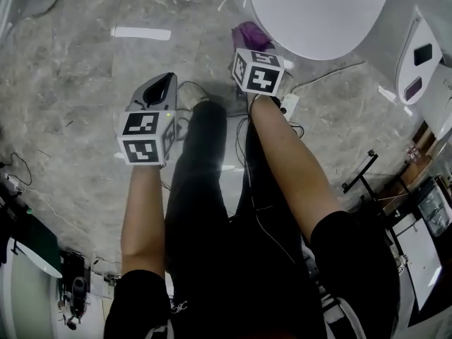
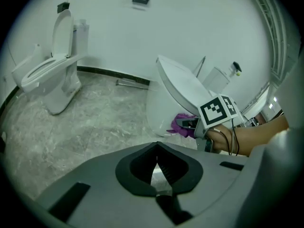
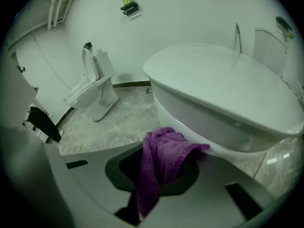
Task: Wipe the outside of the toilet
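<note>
The white toilet (image 1: 318,9) stands ahead with its lid down, also large in the right gripper view (image 3: 223,89). My right gripper (image 3: 159,175) is shut on a purple cloth (image 3: 164,148), whose free end lies against the bowl's outside just under the rim. The head view shows the cloth (image 1: 248,32) at the bowl's left front, beyond the right gripper (image 1: 256,48). My left gripper (image 1: 161,87) hangs over the floor to the left, apart from the toilet. Its jaws (image 2: 156,158) meet at the tips with nothing between them.
A second toilet (image 2: 47,75) with its lid up stands by the far wall. Cables (image 1: 332,73) trail on the marble floor (image 1: 78,83) right of the bowl. A white unit (image 1: 420,58) stands at the right, and the person's legs (image 1: 205,189) are below.
</note>
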{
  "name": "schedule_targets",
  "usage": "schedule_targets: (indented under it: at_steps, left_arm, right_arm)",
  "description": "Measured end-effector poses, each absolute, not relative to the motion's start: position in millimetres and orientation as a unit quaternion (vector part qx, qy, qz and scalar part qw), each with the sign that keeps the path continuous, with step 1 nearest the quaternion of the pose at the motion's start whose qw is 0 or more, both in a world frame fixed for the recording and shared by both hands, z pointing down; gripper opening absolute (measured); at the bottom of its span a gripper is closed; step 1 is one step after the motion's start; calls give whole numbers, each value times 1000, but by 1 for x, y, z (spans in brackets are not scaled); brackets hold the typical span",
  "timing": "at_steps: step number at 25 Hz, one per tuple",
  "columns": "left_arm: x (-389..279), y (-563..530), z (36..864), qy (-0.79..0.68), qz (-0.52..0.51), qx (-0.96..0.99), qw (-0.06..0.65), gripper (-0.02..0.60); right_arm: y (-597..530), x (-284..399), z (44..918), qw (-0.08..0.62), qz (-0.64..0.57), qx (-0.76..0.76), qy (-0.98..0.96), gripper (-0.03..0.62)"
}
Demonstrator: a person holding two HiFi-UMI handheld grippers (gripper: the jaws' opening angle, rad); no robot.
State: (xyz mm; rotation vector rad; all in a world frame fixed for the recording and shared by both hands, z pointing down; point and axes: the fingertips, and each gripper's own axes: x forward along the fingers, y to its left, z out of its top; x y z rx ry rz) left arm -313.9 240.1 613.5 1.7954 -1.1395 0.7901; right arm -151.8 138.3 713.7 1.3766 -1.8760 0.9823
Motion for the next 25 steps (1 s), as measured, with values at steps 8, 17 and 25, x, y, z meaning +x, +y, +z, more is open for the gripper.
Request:
schedule_targets:
  at_steps: [8,17,25]
  left_arm:
    - [-341,235,621,-440,321,723,426,9]
    - [-373,176,625,-456,305,721,424,9]
    - [-387,100,619,-457,299,716,435,9]
  right_arm:
    - [121,-170,713,264,405,563,-670,60]
    - [81,-189,716,220,466,644,-565,61]
    - [5,-210,719,208,501,673,-503,61]
